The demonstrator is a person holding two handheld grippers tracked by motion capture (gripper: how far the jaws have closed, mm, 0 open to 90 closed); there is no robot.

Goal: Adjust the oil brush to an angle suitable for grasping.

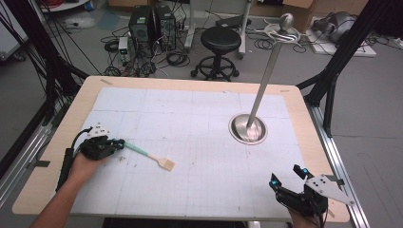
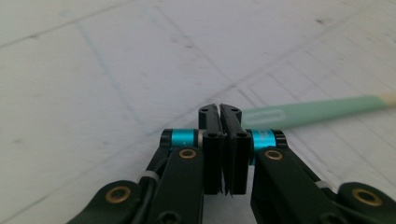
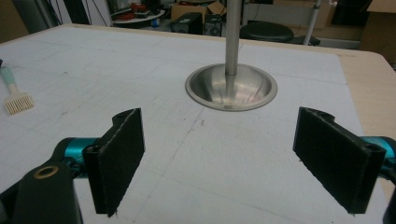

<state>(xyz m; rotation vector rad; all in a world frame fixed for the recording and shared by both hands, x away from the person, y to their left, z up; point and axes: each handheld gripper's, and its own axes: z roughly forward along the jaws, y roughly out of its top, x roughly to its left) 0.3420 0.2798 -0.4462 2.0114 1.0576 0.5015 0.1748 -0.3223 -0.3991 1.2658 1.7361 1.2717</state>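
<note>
Item: small brush with mint-green plastic handle and pale cream bristle head (image 1: 151, 156). Location: lying flat on the white gridded mat (image 1: 199, 142) at the left of the bench, head pointing toward the middle.

Left gripper (image 1: 119, 143): low at the handle's near end. In the left gripper view the jaws are pressed together with no gap; the green handle (image 2: 308, 112) runs out from just behind their right side. Whether the very end is pinched cannot be told.

Right gripper (image 1: 287, 177): at the near right edge of the bench, jaws spread wide, holding nothing, well apart from the brush.

Nearby: polished steel stand with round dished base and tall slim pole (image 1: 248, 128), right of centre, untouched.

Progress, as judged: early. Brush not lifted; pick-up and any placing remain.
</note>
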